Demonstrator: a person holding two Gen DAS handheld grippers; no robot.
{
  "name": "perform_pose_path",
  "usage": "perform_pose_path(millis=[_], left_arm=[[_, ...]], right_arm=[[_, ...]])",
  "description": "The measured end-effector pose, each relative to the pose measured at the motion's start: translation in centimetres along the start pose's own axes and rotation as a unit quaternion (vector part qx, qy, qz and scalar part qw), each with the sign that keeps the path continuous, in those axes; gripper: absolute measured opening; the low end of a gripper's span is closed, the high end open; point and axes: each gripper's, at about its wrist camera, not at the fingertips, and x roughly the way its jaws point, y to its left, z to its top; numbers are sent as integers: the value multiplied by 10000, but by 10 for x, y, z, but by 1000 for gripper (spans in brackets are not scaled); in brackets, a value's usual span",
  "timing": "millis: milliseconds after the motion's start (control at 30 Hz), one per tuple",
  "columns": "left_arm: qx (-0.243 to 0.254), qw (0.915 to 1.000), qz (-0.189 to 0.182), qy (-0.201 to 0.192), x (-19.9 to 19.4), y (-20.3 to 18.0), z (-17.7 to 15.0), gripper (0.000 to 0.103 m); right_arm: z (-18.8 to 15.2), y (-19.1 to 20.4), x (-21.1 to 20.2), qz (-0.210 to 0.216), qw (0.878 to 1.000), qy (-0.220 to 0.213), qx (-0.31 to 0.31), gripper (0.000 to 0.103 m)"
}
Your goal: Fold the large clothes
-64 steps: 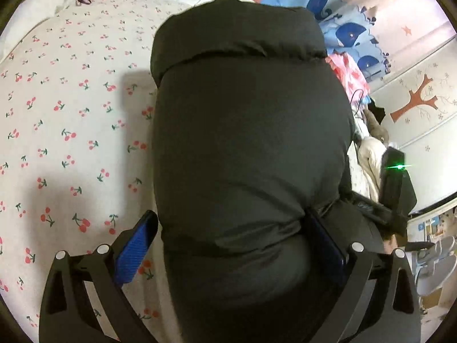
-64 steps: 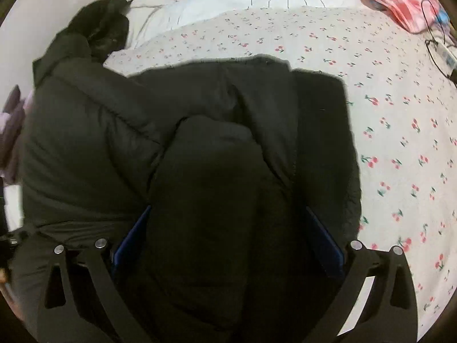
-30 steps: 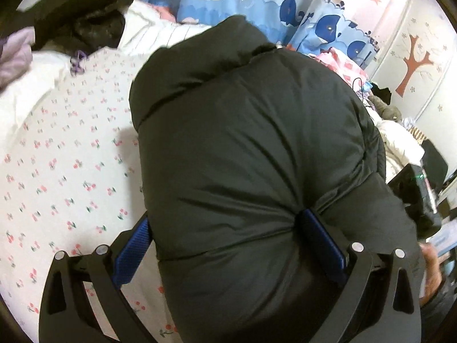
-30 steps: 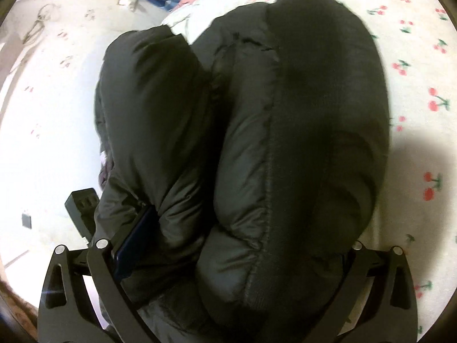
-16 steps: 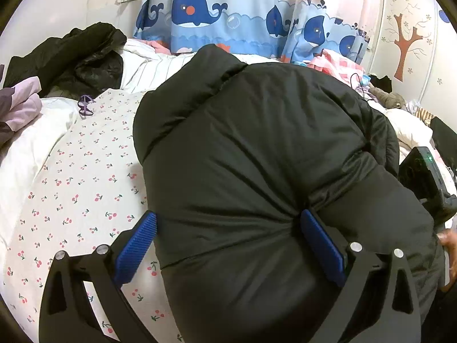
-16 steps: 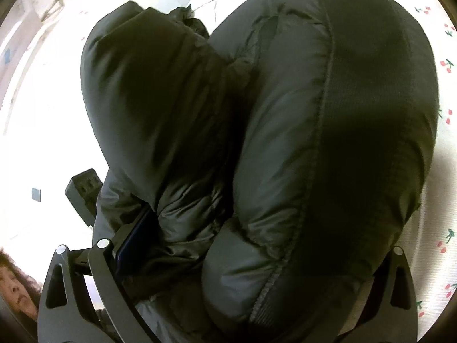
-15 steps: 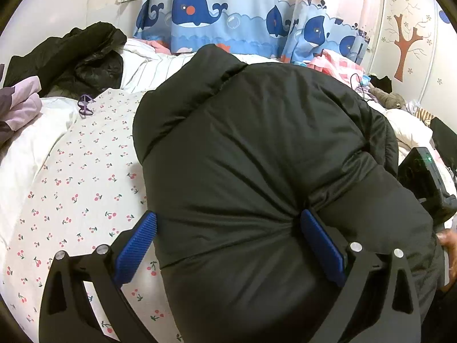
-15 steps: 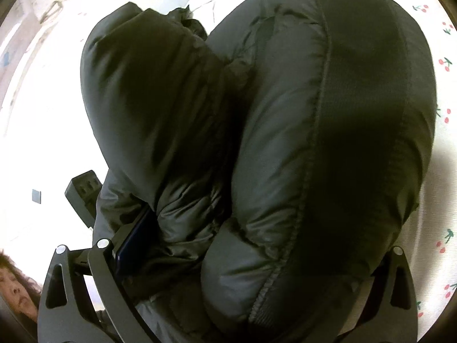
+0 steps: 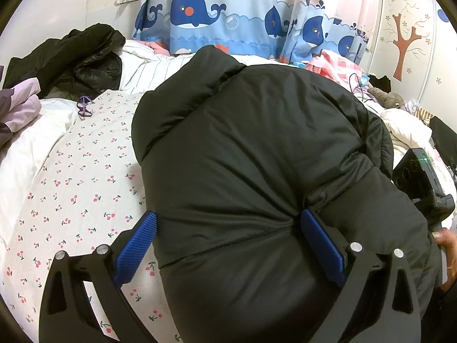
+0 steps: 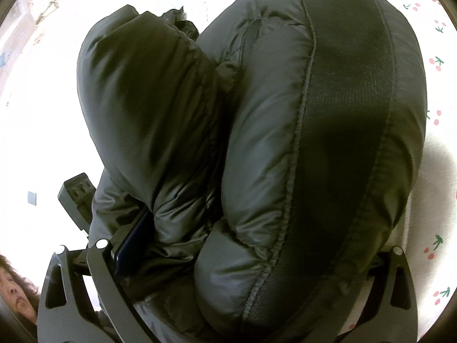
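Observation:
A bulky black puffer jacket (image 9: 251,154) is bunched into a thick fold and held up above the cherry-print bed sheet (image 9: 71,188). My left gripper (image 9: 228,234) is clamped on the jacket's near edge, its blue pads (image 9: 137,245) pressing into the padding on both sides. In the right wrist view the same jacket (image 10: 285,143) fills the frame. My right gripper (image 10: 251,257) is clamped on its thick rolled folds; only its left pad (image 10: 131,243) shows, the right one is buried in fabric.
Another black jacket (image 9: 80,60) and a lilac garment (image 9: 17,105) lie at the bed's far left. A whale-print curtain (image 9: 242,14) hangs behind. Pink clothes (image 9: 334,65) and clutter sit at the right. The other gripper's body (image 9: 420,180) shows at the right edge.
Both grippers have lifted and tilted the jacket up off the sheet. The left view now looks level across the bed to the curtain. The grips have not changed.

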Motion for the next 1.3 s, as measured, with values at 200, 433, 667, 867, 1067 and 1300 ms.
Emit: perform_pose_path(millis=[200,433,667,867,1067,1300], left_arm=[[-1638,9711,-1622,624,10,63,9,96],[-3072,9029,-2465,1724,59,112,-17,97],[-1892,9325,-2893,1043,21,58,12,95],[-1598,9499,-2685,-74,-57,83,34,95],[-1870,9706,-1157,982,-25,145,12,95],[-2115,9702,-840,834,-37,163,21,96]], right_arm=[[2,-9,-8,29,10000,-13,66,96],[1,-19,-14,47,9999,-51,151,96],[0,1,-19,261,9980,-302,-493,97],[14,63,-17,1419,9763,-870,-1382,97],[11,20,69,-368,9949,442,-824,96],[6,38,-48,-1464,9781,-1019,-1072,96]])
